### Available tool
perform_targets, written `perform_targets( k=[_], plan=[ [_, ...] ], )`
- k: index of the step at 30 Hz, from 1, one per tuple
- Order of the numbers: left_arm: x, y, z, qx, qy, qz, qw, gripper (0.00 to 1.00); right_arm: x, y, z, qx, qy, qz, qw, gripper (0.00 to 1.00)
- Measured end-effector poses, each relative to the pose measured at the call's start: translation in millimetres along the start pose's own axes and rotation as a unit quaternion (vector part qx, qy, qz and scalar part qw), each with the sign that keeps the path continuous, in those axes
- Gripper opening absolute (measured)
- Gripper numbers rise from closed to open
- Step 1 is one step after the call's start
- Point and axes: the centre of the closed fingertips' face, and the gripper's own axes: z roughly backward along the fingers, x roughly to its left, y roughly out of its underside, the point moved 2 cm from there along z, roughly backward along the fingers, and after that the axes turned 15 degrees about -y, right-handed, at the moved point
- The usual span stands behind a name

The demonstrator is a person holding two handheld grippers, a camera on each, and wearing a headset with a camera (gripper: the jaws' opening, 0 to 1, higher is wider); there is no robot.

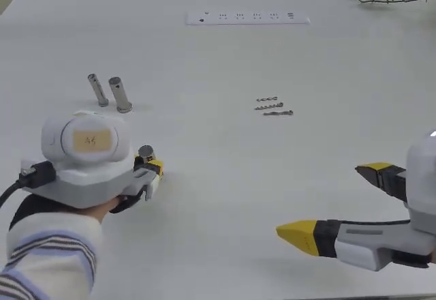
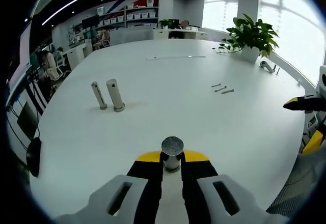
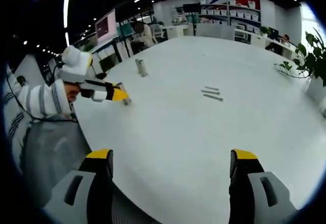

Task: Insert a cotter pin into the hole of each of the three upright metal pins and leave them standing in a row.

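Three pins: two upper left, one clamped in left gripper. Three cotters centre; right gripper jaws apart, bare table between.

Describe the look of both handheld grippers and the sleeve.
The left gripper has a rounded white body with a tan rectangular label, a black cable plugged into its side, and black jaws tipped in yellow. The right gripper has a white-grey body and the same yellow-tipped black jaws. The person wears a cream knitted sleeve with grey-brown stripes.
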Motion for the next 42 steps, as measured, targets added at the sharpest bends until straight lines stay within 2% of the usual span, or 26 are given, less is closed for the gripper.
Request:
perform_targets(
  k=[3,7,12,17,21,26,28,30,32,36,39,42],
  plan=[
    [-0.3,0.0,-0.3,-0.009,0.004,-0.022,0.9997,0.12,-0.5,0.9,-0.2,0.000,0.001,-0.001,1.0000,0.96],
    [0.7,-0.4,-1.5,-0.016,0.005,-0.030,0.9994,0.12,0.4,1.5,-2.0,0.002,-0.001,-0.001,1.0000,0.96],
    [1.4,-1.1,-2.3,-0.016,0.007,-0.036,0.9992,0.12,1.2,1.6,-3.1,0.001,-0.002,-0.001,1.0000,0.96],
    [-0.7,-0.4,-1.3,-0.018,0.017,-0.055,0.9982,0.12,1.2,2.7,-2.6,0.001,-0.002,-0.003,1.0000,0.96],
    [-3.7,1.3,-0.9,-0.020,0.029,-0.085,0.9957,0.17,0.9,3.9,-2.4,0.002,-0.002,-0.004,1.0000,0.96],
    [-7.1,3.4,-0.1,-0.017,0.041,-0.096,0.9944,0.23,0.6,3.9,-1.8,0.001,0.000,-0.005,1.0000,0.96],
    [-7.6,1.1,3.1,-0.026,0.045,-0.108,0.9928,0.25,0.3,4.1,-1.4,0.002,0.000,-0.005,1.0000,0.96],
    [-6.8,-2.7,6.8,-0.035,0.050,-0.102,0.9929,0.27,-0.2,4.2,-0.7,0.005,0.001,-0.004,1.0000,0.96],
    [-5.4,-4.0,9.8,-0.035,0.058,-0.097,0.9930,0.30,-0.5,3.9,0.0,0.005,0.001,-0.003,1.0000,0.96],
    [-0.3,-5.6,14.2,-0.042,0.071,-0.099,0.9917,0.39,-2.9,2.3,2.3,0.006,0.004,-0.002,1.0000,0.96],
    [3.4,-11.6,20.6,-0.058,0.078,-0.096,0.9906,0.40,-4.1,0.4,4.5,0.007,0.007,0.001,0.9999,0.96],
    [4.3,-15.9,25.4,-0.065,0.090,-0.095,0.9893,0.50,-4.8,-0.8,5.8,0.007,0.009,0.001,0.9999,0.96]
  ],
)
